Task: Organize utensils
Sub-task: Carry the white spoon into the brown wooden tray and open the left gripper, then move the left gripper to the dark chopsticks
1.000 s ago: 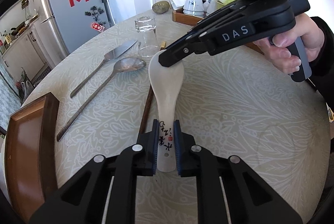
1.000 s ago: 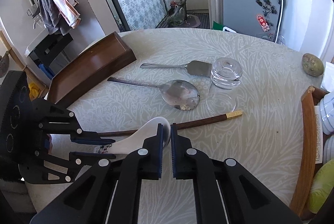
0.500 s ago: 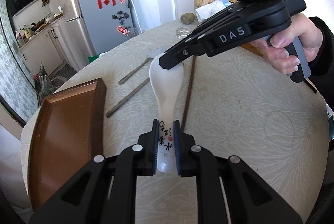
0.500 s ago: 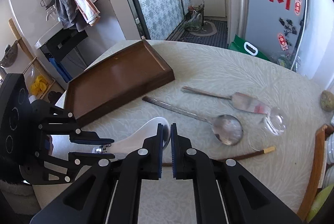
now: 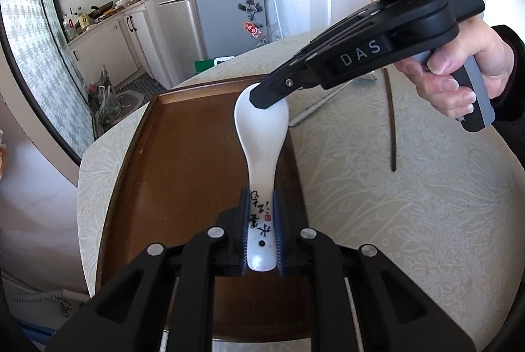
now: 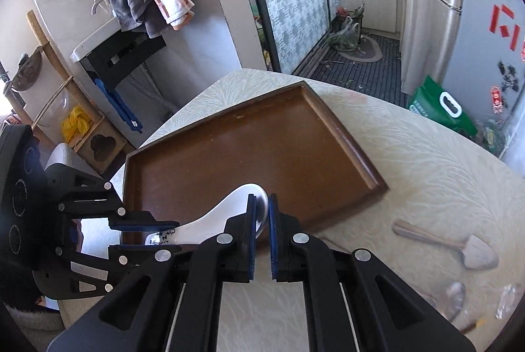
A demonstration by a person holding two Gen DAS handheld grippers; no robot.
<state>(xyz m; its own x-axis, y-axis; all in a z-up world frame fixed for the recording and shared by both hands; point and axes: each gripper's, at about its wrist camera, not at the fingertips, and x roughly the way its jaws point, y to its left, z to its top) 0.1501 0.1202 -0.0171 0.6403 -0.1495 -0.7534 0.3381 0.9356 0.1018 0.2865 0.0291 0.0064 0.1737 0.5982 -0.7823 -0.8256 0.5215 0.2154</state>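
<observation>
I've got the left gripper (image 5: 261, 234) clamped on the spoon (image 5: 262, 135) by its handle, with the right gripper (image 6: 261, 232) pinching the bowel end's rim. The spoon's up over the near-right part of the tray (image 6: 344, 135). A chopstick (image 5: 390, 125) lies on the table (image 5: 410, 204) to the right.

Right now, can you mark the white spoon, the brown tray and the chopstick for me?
white spoon (image 5: 262, 135), left wrist view, on the bowl's underside.
brown tray (image 6: 262, 148), right wrist view, on its bare floor.
chopstick (image 5: 391, 122), left wrist view, mid-shaft.
</observation>
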